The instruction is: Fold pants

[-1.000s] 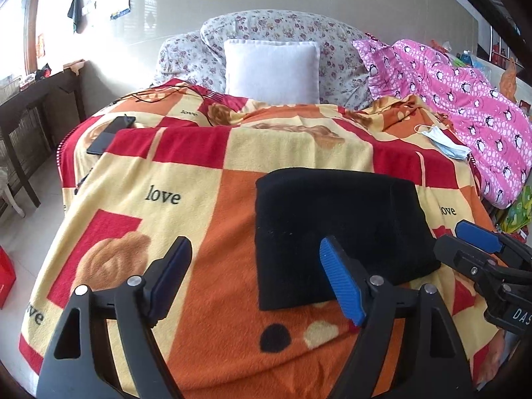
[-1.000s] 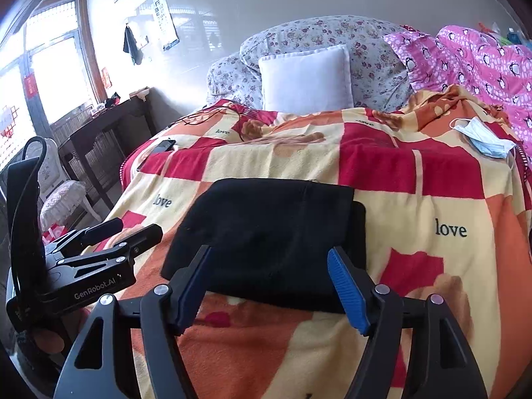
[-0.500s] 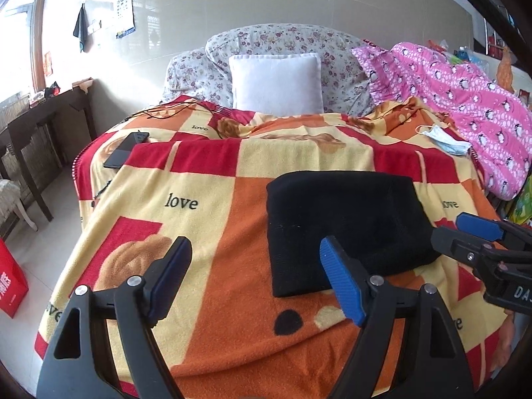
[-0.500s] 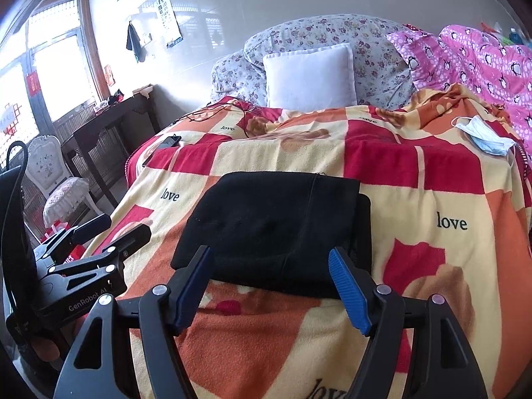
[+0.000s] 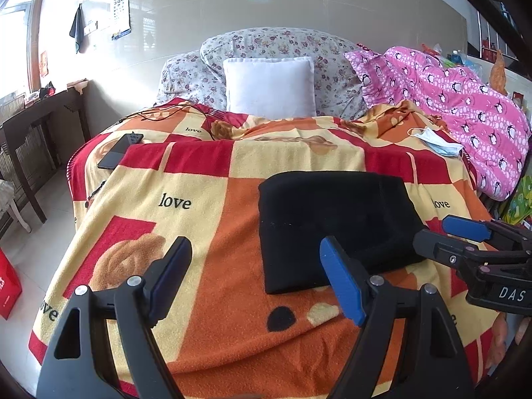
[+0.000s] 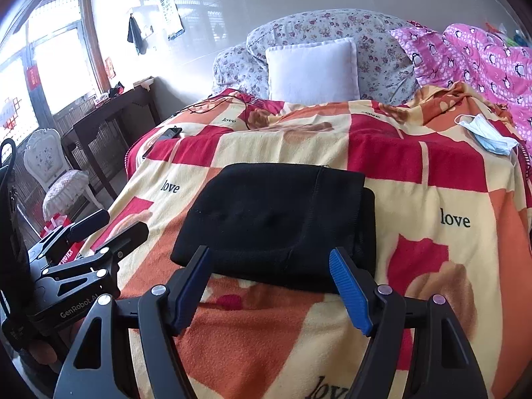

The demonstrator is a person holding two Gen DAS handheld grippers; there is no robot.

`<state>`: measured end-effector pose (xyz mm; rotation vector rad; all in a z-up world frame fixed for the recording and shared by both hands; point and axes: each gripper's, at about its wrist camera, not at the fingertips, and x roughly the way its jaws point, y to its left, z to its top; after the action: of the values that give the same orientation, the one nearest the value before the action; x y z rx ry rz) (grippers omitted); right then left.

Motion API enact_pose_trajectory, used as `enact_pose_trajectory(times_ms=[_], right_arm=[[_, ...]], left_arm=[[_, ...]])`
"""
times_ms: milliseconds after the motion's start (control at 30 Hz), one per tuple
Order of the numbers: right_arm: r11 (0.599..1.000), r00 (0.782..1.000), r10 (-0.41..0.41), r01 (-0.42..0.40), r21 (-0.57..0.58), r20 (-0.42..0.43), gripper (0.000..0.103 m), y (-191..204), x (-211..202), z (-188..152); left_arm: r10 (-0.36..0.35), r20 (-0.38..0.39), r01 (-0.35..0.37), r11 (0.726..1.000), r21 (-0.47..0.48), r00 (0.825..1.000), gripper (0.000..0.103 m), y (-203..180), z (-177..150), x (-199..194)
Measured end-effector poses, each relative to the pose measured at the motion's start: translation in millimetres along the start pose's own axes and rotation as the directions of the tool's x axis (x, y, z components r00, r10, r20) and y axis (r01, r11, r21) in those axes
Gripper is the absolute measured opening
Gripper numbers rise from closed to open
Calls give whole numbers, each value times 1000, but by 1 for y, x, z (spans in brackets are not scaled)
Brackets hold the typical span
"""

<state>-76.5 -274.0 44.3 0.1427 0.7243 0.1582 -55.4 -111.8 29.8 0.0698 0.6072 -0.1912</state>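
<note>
The black pants [image 5: 332, 222] lie folded into a flat rectangle on the checked blanket [image 5: 199, 206], near the bed's front edge. My left gripper [image 5: 255, 252] hovers open just in front of their left near corner, nothing between its fingers. From the right side of this view my right gripper [image 5: 435, 232] reaches toward the pants' right edge. In the right wrist view the pants [image 6: 276, 222] sit straight ahead, a lower layer sticking out on the right. My right gripper [image 6: 269, 259] stands open before their near edge without touching. At lower left my left gripper [image 6: 123, 222] is open.
A white pillow [image 5: 269, 86] and floral pillows [image 5: 332, 76] lie at the bed's head, with a pink penguin quilt [image 5: 465, 116] on the right. A face mask [image 5: 439, 143], a phone [image 5: 119, 151] and cables [image 5: 166, 113] rest on the blanket. A dark wooden table [image 6: 109, 123] and white chair [image 6: 50, 166] stand left.
Both views have pulled back slightly, so the pants look a little farther off. The pants have not moved and both grippers stay open.
</note>
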Motion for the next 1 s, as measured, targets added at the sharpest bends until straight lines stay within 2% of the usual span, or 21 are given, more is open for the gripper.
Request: enact_pose_trajectory(times_ms=[1000], right_arm=[[1000, 999, -3, 3, -4, -40, 75, -1, 13, -3]], left_arm=[[6, -15, -6, 1000, -6, 1000, 80, 2, -5, 5]])
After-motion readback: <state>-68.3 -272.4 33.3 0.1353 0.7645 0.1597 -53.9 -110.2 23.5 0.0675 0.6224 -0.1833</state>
